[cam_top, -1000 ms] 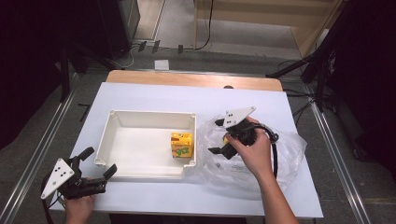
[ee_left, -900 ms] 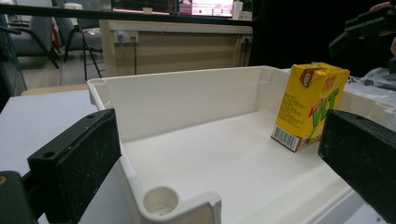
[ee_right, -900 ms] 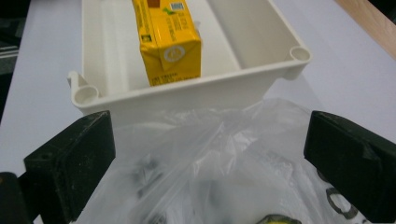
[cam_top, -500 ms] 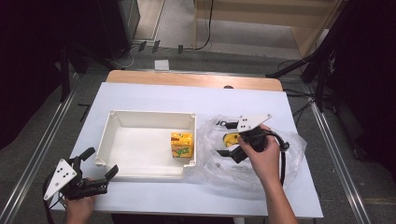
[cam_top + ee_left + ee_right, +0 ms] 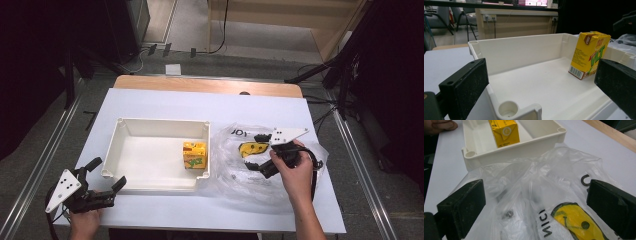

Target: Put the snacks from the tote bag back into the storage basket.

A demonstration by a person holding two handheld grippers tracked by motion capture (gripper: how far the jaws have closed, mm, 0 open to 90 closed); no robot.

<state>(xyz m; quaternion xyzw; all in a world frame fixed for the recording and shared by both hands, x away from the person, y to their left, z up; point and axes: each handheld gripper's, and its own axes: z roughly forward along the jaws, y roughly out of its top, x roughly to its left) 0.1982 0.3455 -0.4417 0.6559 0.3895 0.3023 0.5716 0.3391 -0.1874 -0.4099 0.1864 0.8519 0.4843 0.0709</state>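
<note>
— What do we count on the table [image 5: 150, 102]?

— We count one white tray [image 5: 159, 126], one yellow drink carton [image 5: 194, 154], one clear plastic bag [image 5: 240, 177] and our two grippers. The white table carries all of it, with a wooden strip [image 5: 207, 85] along its far edge.

— What do the containers hold?

— The tray holds just the one carton, standing upright in its near right corner, close to the right wall. In the left gripper view we read the carton [image 5: 589, 55] against that side, a barcode low on its face. The bag lies flat just right of the tray, touching its right wall, and inside it we see one yellow packet [image 5: 251, 148] with dark markings, plus some white contents we cannot tell apart.

— And our grippers?

— Our right gripper [image 5: 260, 152] sits over the bag, jaws spread wide, with the yellow packet [image 5: 579, 223] between them; we pinch nothing. Our left gripper [image 5: 106, 174] rests at the near left corner of the table, jaws also spread, aimed at the tray's near left corner and gripping nothing.
</note>
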